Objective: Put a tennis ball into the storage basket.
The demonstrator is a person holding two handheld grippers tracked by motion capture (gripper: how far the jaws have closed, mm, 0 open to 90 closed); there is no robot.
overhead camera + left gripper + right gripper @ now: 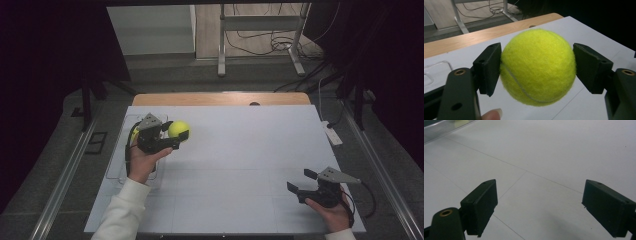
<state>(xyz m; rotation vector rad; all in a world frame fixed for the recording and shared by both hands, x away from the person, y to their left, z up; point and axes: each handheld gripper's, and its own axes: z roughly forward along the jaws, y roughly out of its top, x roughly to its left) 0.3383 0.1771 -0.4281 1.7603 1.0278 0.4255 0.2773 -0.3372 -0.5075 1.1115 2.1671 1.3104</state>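
Starting at the left edge of the table (pixel 230 200): there's a clear plastic tray (pixel 118 165) sitting along that side, and the left gripper (pixel 176 135) is held up right over its far end. It's got a tennis ball (pixel 178 129) pinched between its jaws. In the left gripper view the ball (pixel 537 66) is dead centre with a black pad pressing each flank, so the grip looks square and solid, and the ball is off the surface rather than resting on it. A fingertip of the left hand (pixel 142 162) pokes in at the bottom of that view.

The bit that matters for whatever comes next: the ball is in the air just off the tray's far inner corner, a touch toward the middle of the table. So the tray lies below and back toward the near-left from the ball. A ball has no long axis, so no lining up is needed. My guess is it's a short carry either way.

Over by the near right corner, the right gripper (pixel 301 182) sits low with its jaws spread wide and nothing between them. It's well apart from the ball, so the left hand is clearly the one doing the work here.
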